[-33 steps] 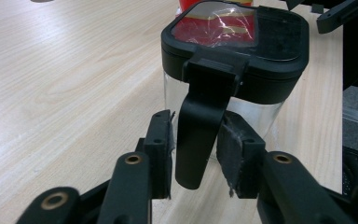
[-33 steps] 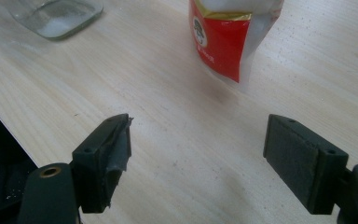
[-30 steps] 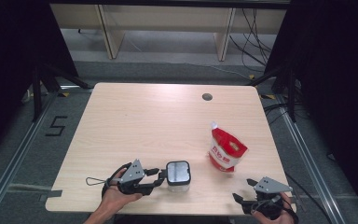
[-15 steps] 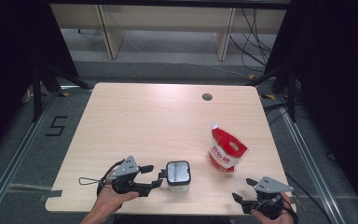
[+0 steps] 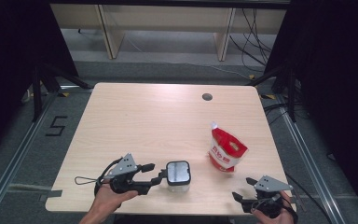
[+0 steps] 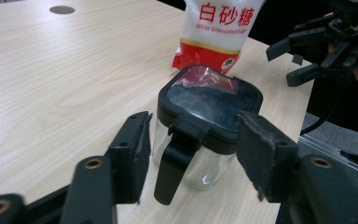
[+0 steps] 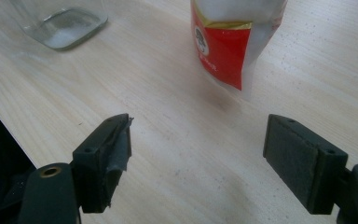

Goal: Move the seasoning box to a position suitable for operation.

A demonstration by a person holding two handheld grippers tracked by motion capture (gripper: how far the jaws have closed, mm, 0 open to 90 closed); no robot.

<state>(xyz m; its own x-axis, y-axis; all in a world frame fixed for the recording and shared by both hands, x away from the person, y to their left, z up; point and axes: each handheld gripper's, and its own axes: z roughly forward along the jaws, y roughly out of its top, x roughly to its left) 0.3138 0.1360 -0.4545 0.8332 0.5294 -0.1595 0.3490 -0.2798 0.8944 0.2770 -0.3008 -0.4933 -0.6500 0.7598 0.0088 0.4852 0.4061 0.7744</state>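
Sugar pouch [image 6: 219, 32], "白砂糖", "White Granulated"

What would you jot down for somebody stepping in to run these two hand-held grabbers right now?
Left gripper: open, jaws just been closing, either side of the jar's lid handle, not pressing it.
Right gripper: open, holding nothing, at the table's near right corner.
Glass jar: upright at the near edge, black lid on.
Sugar bag: standing right of the jar, untouched.
Done: left gripper lined up.
Left: probably grip the handle, then handle the bag.

Both claws are matte black with brass-looking rivets, left claw [image 5: 157, 172] and right claw [image 5: 243, 187] each topped by a grey triangular plate, cables trailing.
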